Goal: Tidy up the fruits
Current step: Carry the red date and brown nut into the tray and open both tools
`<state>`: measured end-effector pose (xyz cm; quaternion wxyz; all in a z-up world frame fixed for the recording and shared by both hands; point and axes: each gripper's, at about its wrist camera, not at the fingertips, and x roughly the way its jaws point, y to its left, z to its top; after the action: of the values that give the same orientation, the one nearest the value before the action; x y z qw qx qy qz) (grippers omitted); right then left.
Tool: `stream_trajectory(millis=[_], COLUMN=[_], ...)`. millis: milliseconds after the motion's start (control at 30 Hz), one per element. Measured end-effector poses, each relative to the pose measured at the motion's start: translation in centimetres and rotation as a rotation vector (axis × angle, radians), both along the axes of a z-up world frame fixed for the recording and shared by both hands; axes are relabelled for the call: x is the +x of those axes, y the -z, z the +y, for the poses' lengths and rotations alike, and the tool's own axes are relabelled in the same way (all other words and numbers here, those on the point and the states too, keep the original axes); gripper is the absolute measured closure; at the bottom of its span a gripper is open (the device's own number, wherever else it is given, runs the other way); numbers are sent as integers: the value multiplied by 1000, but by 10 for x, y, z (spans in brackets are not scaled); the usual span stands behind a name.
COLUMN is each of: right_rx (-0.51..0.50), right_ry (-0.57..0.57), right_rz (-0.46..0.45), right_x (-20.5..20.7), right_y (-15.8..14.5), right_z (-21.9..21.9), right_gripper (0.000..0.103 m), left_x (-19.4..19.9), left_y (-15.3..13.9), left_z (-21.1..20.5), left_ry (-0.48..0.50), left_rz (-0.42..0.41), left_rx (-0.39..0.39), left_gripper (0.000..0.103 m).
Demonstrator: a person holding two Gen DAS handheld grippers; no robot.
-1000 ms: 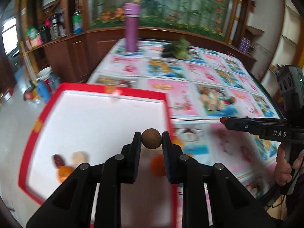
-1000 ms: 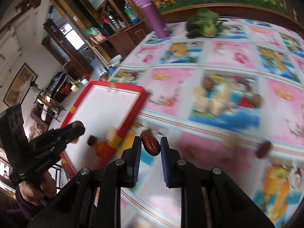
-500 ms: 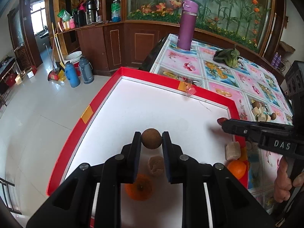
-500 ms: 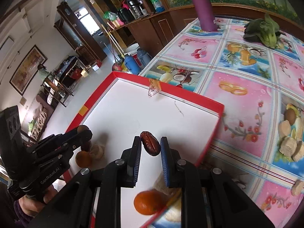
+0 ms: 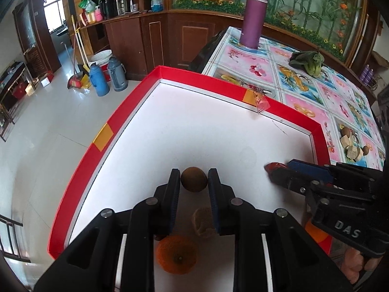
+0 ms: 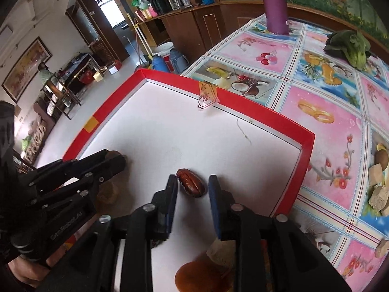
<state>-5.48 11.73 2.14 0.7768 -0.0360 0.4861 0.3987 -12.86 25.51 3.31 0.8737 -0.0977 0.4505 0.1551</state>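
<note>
A red-rimmed tray (image 5: 102, 138) with a white floor fills both views. My left gripper (image 5: 194, 185) is shut on a round brown fruit (image 5: 194, 182) above the tray's near middle. Under it on the tray floor lie an orange (image 5: 176, 254) and a beige fruit piece (image 5: 203, 222). My right gripper (image 6: 192, 185) is shut on a glossy red date (image 6: 190, 182) over the tray (image 6: 255, 114), near its right rim. It shows from the side in the left wrist view, right gripper (image 5: 277, 170). The left gripper (image 6: 116, 160) stands to its left.
A flowered tablecloth (image 6: 328, 112) lies right of the tray, with beige and brown fruit pieces (image 5: 350, 146), leafy greens (image 5: 308, 60) and a tall purple flask (image 5: 254, 14). A loose tape tab (image 5: 261, 102) hangs on the far rim. Beyond the left rim, the floor with thermoses (image 5: 99, 80).
Both grippers have travelled left from over the tablecloth to over the tray, each still holding its fruit. The right gripper has drawn closer to the left one.
</note>
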Motion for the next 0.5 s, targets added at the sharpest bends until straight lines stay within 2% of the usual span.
stream_trajectory(millis=[67,133,267,400,500], right_rx=[58,75,105,68,24], right_ry=[10,12,34,116,207], right_rz=[4,-18,-60,-119,-140], right_x=[-1,-5,-14,-21,-20], right_y=[-6,-12,-22,-29,-26], right_z=[-13,-26,-71,-139,-187], right_gripper=[65,64,64,61,60], left_x=[-3,-6,-14,-14,-8], left_y=[-3,-10,-29,-41,-42], left_z=[-1,-6,-28,-71,-107], left_ry=[-6,-6,54,193,314], left_rz=[-3,-23,-79,-123,-132], left_rx=[13,25,35,14,-13], left_gripper=[58,50,35,23,22])
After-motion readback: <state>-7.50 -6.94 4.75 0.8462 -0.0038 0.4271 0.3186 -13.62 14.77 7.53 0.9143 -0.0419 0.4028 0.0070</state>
